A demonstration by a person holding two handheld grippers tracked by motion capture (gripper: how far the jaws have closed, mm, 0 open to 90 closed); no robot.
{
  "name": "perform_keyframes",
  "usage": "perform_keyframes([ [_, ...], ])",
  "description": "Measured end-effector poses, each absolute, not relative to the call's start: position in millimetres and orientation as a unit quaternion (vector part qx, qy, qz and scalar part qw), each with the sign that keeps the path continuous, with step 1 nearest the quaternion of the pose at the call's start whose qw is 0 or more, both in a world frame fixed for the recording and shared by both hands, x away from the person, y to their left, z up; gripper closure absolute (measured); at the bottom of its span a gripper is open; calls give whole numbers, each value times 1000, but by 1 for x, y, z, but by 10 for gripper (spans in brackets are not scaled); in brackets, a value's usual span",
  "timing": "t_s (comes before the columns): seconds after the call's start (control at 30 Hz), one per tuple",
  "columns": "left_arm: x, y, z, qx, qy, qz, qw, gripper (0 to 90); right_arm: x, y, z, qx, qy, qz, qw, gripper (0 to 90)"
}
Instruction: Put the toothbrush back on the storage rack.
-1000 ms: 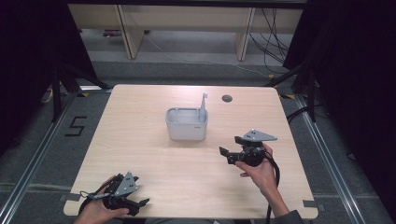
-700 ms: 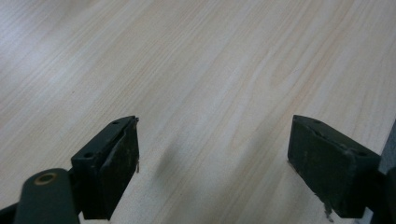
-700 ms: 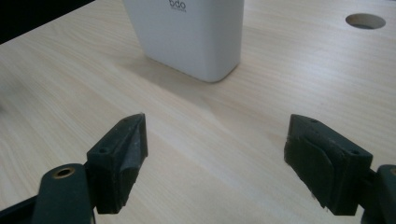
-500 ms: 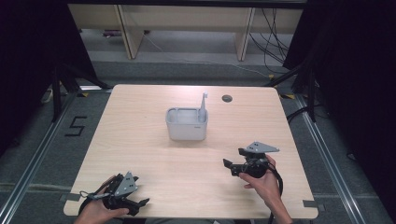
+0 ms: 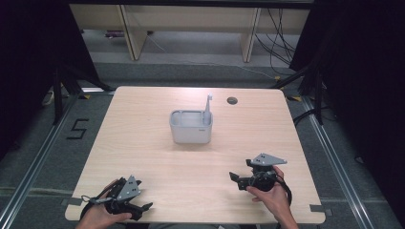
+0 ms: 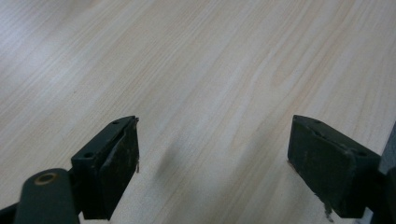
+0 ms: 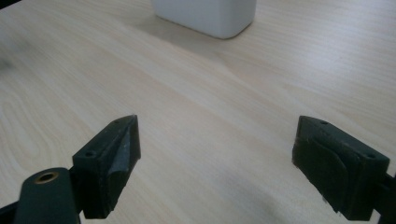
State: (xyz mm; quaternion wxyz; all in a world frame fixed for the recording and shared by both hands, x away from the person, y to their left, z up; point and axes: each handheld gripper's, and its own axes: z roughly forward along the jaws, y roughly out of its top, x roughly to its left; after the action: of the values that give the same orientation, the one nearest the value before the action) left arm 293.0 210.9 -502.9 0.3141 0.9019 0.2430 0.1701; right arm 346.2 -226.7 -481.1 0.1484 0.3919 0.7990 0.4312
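Right gripper (image 5: 239, 180): mine, jaws spread wide, just been opening, nothing between them.
Container (image 5: 191, 126): beyond my right gripper, well apart, upright.
Container's handle (image 5: 208, 103): points straight up.

High view: fixed overhead, facing forward and down, far enough to take in whole table (image 5: 143, 143). Left gripper view: low, close over bare wood near front-left corner. Right gripper view: low, close, facing white container (image 7: 205, 16); container (image 5: 191, 128) shared with high view.
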Motion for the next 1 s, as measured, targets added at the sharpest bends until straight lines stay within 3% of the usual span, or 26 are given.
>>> perform_keyframes([
  [1.0,293,211,-503,901,245,169,316,163,309,-241,-494,394,826,384,124,162],
])
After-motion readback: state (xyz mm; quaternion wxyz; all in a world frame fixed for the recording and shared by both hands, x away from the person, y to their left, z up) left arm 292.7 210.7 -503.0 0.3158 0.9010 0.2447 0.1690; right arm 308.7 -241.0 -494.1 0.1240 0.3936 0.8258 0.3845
